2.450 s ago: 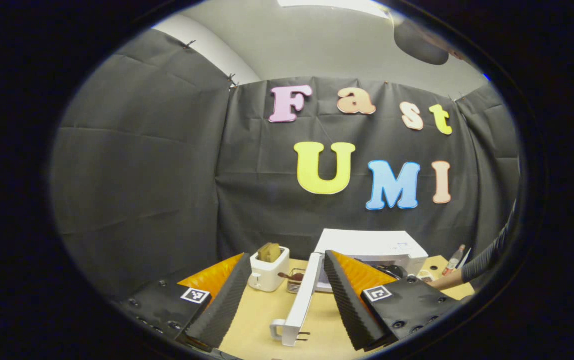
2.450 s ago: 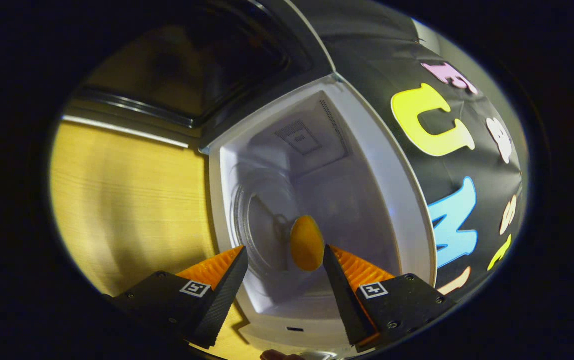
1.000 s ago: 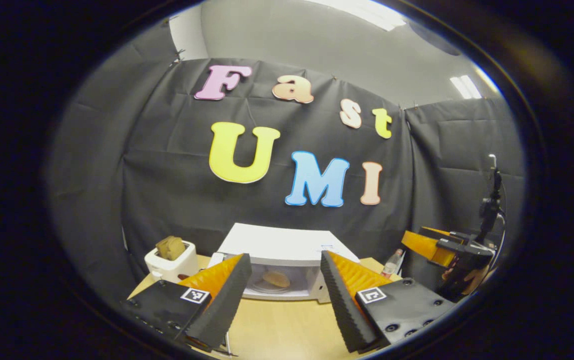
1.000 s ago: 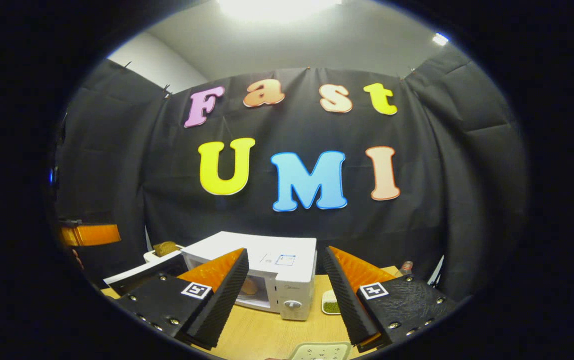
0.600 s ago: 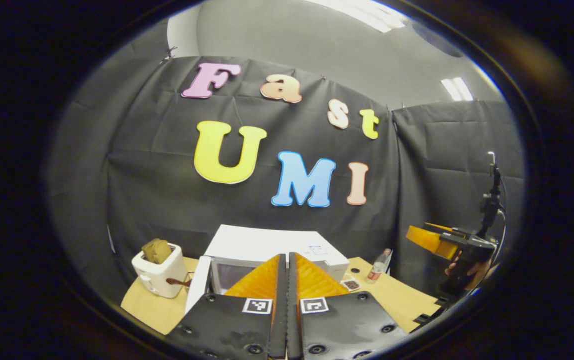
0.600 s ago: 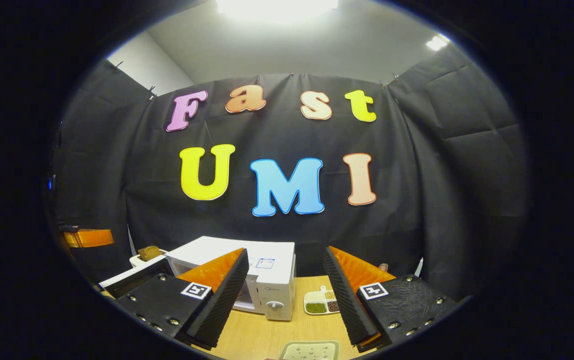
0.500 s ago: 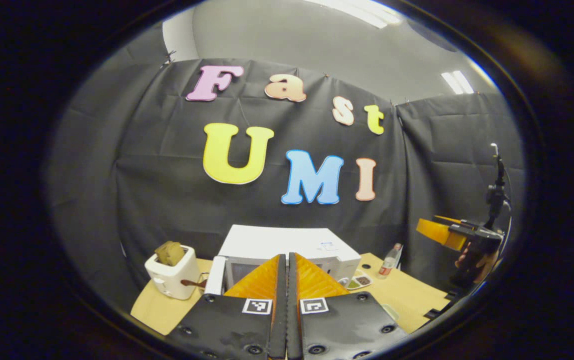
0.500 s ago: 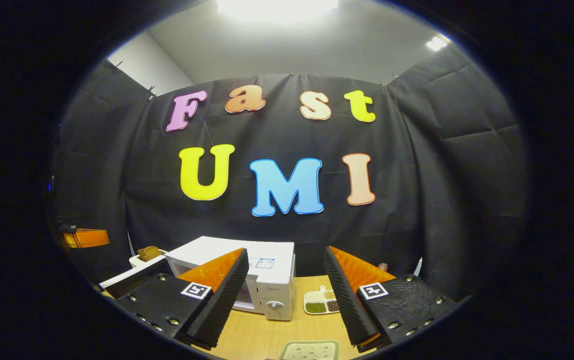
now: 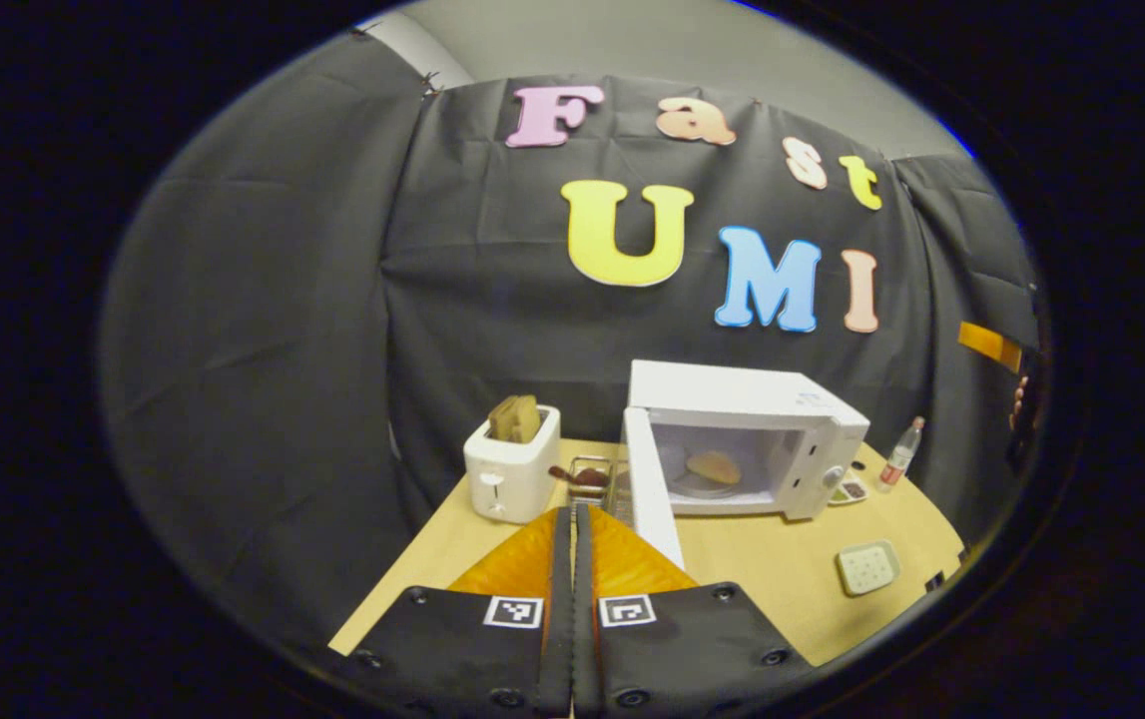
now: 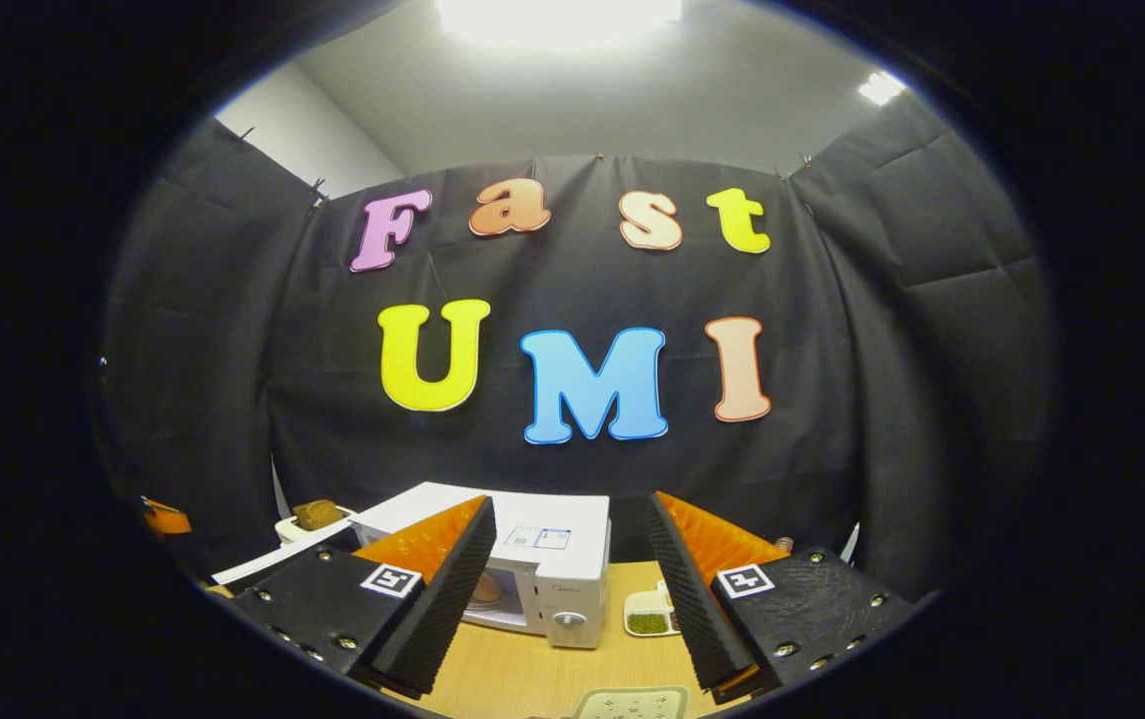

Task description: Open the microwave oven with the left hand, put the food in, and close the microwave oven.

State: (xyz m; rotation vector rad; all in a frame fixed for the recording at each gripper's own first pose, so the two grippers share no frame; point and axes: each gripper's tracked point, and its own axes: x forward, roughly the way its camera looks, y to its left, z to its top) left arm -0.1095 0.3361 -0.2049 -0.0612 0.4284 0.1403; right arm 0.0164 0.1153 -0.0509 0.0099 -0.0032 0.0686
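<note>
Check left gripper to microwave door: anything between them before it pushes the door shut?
Nothing visible does. The left gripper, fingers together, sits just short of the open door, which swings out toward it. The toaster stands off to the left, clear of that line. The food is inside the microwave.

Left gripper fingers pressed together — right gripper fingers wide apart, empty.

This was a staged recording booth set up as a kitchen corner, inside an office-like room. Black cloth hung as walls at 9, 12 and 3 o'clock, pinned below a plain grey ceiling with a panel light. A wooden table carried a microwave, a toaster and a small bottle.
</note>
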